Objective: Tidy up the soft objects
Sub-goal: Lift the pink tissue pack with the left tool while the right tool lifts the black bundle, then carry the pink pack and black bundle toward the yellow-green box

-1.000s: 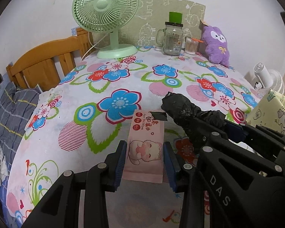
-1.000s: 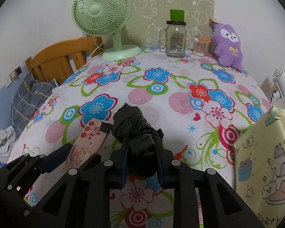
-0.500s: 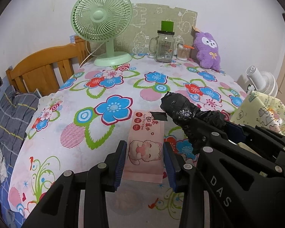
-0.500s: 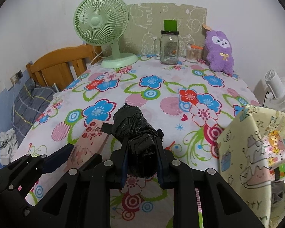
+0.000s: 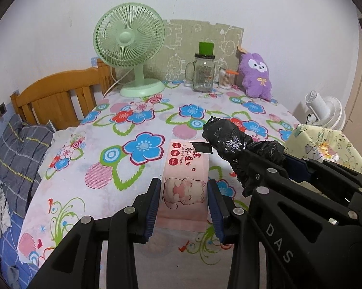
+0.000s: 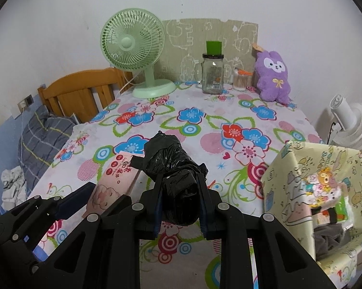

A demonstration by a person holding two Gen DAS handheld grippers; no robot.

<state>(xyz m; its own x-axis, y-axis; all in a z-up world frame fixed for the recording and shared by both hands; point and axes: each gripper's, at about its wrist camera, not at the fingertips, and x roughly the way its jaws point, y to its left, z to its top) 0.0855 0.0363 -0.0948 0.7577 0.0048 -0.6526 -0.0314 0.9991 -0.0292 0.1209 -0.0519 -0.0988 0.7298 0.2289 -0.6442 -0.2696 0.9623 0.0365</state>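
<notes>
Above the floral tablecloth (image 5: 103, 187) you are holding both items off the surface: your left gripper (image 5: 184, 202) is clamping the pink wet-wipes pack (image 5: 184, 180) by its side edges, and your right gripper (image 6: 179, 201) is squeezing the black plastic bag roll (image 6: 171, 166), jaws narrow. At your right a cartoon-print storage box (image 6: 287, 185) is sitting open, probably holding clothes. By the wall a purple plush (image 6: 273, 79) is leaning.

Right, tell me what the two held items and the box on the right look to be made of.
Pink wipes pack: soft plastic film, printed, slightly satin; it sags flat between the pads.
Black bundle: thin plastic bag film, glossy; crinkled with bright highlights.
Box: probably card or fabric under a cartoon-print covering, matte; its walls bow a little.
</notes>
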